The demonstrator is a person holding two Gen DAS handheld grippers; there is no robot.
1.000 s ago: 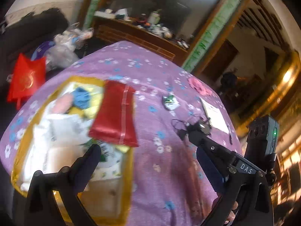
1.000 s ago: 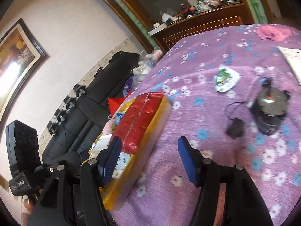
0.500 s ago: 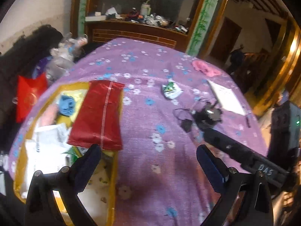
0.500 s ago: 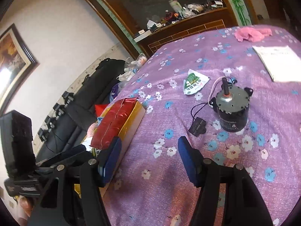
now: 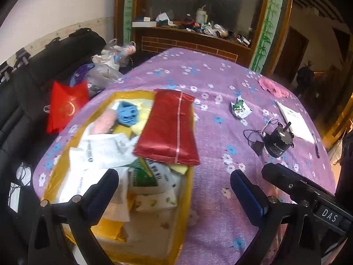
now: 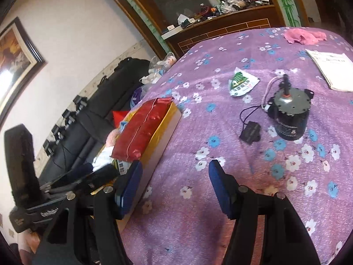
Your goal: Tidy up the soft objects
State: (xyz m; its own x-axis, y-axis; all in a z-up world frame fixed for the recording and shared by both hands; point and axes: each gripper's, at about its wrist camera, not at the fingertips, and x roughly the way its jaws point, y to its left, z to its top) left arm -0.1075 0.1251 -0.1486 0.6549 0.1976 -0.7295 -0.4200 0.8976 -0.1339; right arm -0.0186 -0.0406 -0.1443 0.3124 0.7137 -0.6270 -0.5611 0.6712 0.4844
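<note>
Soft objects are piling up in the yellow box point(image 5: 189, 176) at the table's left edge, where the red pouch point(image 5: 169, 125) is lying on top, overhanging the right wall and risking a slide onto the purple tablecloth point(image 5: 220, 132). Below are sitting white packets point(image 5: 99, 148) and a blue cloth point(image 5: 128, 112). The left gripper point(image 5: 174, 187) and right gripper point(image 6: 175, 178) are hanging with jaws apart, empty.

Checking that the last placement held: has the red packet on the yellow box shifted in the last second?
No. The red packet lies across the right rim of the yellow box as before, its near corner overhanging the purple tablecloth.
</note>
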